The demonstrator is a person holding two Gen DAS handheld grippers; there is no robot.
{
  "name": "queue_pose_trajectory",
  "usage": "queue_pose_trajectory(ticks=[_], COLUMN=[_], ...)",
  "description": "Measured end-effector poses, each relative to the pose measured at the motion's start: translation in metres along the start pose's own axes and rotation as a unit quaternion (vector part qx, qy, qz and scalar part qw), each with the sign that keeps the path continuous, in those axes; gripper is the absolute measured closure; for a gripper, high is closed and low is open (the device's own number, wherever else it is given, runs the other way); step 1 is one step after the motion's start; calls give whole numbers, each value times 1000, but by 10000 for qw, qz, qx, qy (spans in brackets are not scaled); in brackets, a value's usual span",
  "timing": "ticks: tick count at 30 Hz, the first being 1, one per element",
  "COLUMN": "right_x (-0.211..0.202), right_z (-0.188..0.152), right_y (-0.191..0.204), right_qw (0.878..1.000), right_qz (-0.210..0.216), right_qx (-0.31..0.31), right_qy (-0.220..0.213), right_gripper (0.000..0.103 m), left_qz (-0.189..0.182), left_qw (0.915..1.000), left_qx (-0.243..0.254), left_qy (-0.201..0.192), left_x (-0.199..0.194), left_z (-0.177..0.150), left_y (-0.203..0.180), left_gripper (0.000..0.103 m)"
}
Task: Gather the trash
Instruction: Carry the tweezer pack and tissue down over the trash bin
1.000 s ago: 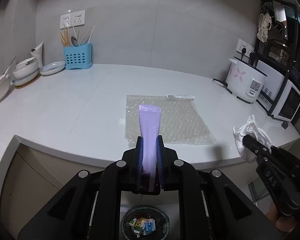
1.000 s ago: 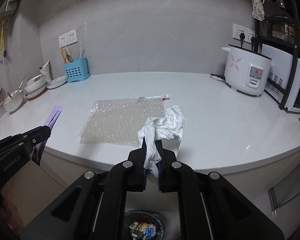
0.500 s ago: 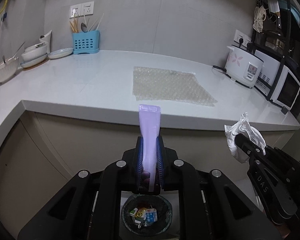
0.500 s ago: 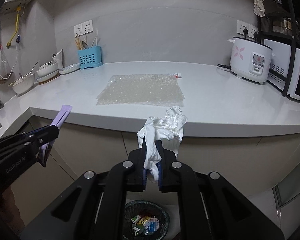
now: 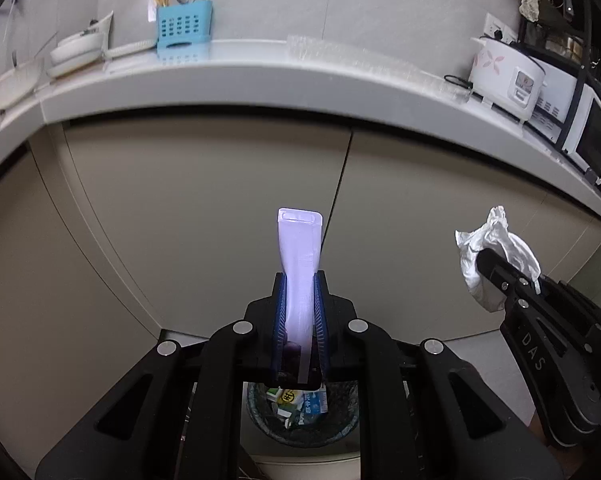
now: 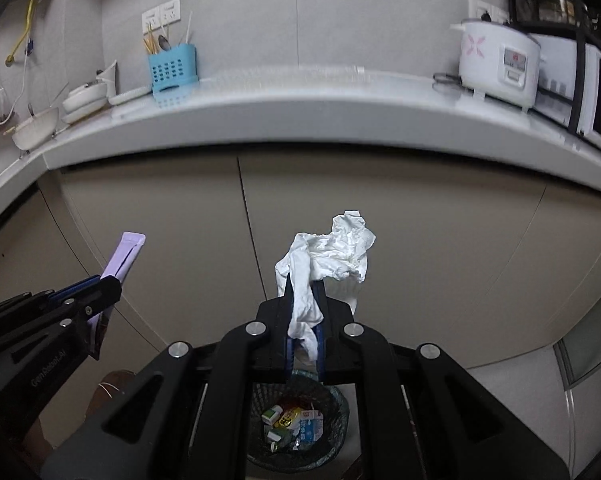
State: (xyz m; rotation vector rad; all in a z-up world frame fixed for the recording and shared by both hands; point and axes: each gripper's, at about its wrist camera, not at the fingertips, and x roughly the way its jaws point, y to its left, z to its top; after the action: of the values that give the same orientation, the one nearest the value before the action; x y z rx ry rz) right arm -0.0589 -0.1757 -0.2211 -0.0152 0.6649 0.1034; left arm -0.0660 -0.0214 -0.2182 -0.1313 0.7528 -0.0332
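Observation:
My left gripper is shut on a flat lilac packet that sticks up past the fingertips; it also shows in the right wrist view. My right gripper is shut on a crumpled white tissue, which shows at the right in the left wrist view. Both grippers hang below the counter edge, in front of the beige cabinet doors. A round mesh trash bin with several small cartons inside sits on the floor straight below, also in the right wrist view.
The white counter runs above with a sheet of bubble wrap, a blue utensil holder, stacked bowls at left, and a rice cooker and microwave at right. Cabinet doors stand close ahead.
Both grippers have dropped from counter height to well below the counter edge, still holding the packet and the tissue. The trash bin looks larger and nearer under them.

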Motion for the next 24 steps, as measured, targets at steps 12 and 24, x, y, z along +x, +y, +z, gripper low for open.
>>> queue_pose_trajectory(ticks=[12,24], right_x=[88,167], right_z=[-75,-119], right_y=[-7,-12], right_qw=[9980,9910], right_qz=[-21,-48], right_qx=[-7,75], right_qy=[634,1337], right_gripper=[97,97], left_qz=[20,-97], left_qw=[9983,9944], left_qx=[-241,-152], left_qy=[536,1042], left_x=[99,188], left_z=[-64,-110], left_y=[16,19], left_gripper=[90,90])
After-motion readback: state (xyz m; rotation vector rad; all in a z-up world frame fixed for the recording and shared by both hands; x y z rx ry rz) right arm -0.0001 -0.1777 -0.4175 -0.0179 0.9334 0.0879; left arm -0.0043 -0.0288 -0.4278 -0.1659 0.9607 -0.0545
